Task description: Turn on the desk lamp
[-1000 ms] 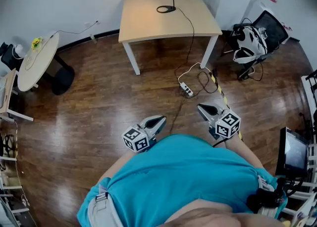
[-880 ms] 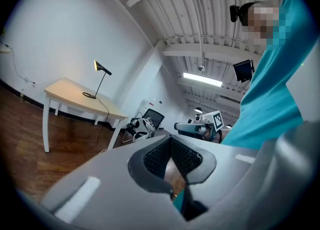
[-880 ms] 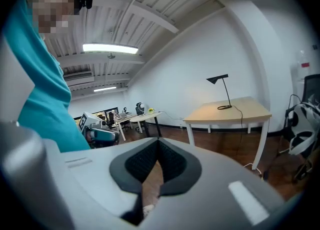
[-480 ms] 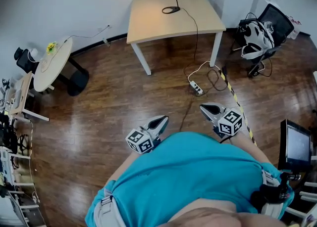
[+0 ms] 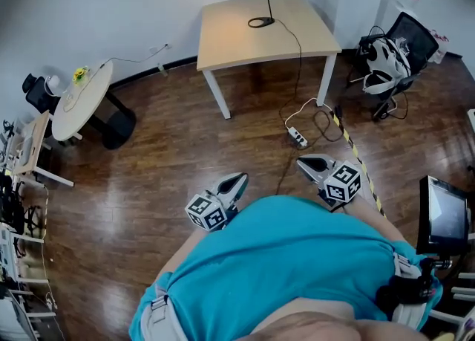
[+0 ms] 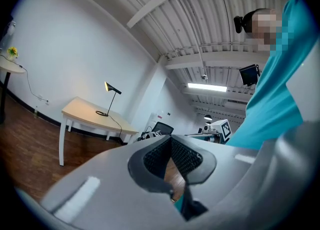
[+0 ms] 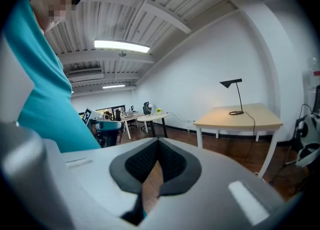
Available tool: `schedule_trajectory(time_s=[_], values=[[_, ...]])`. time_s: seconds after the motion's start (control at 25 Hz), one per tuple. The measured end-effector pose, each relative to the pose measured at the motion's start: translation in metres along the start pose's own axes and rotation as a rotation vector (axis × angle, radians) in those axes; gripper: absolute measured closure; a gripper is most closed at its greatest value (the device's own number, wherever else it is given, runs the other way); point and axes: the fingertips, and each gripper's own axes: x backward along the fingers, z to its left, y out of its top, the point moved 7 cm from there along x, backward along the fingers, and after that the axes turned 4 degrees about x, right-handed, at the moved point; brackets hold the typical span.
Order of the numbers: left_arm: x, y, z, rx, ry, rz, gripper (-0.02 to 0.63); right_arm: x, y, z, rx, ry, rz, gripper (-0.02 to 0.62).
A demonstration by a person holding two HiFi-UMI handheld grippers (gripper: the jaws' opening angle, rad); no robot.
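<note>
A black desk lamp (image 5: 260, 21) with a thin stem and angled head stands at the back of a light wooden table (image 5: 237, 41), far across the floor from me. Its cord runs off the table's right side down to the floor. The lamp also shows small in the left gripper view (image 6: 110, 98) and the right gripper view (image 7: 236, 96). My left gripper (image 5: 236, 181) and right gripper (image 5: 309, 163) hang close to the person's teal shirt, both shut with nothing between the pads. No light shows from the lamp head.
A white power strip (image 5: 297, 137) and loose cables lie on the wooden floor before the table. Yellow-black tape (image 5: 357, 158) runs along the floor at right. An office chair (image 5: 391, 51), a round white table (image 5: 80, 94) and a monitor (image 5: 444, 218) stand around.
The head view has tilted, so the table sits lower and further right and the whole lamp shows. Both grippers stay shut near the body.
</note>
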Motion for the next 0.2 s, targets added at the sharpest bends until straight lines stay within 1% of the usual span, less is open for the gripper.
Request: schedule_trajectory(time_s=[0.2], values=[[0.027,0.037,0.012,0.005,-0.011,-0.003,0.604,-0.026,0.024,0.019,-0.013,-0.016,0.016,0.595]])
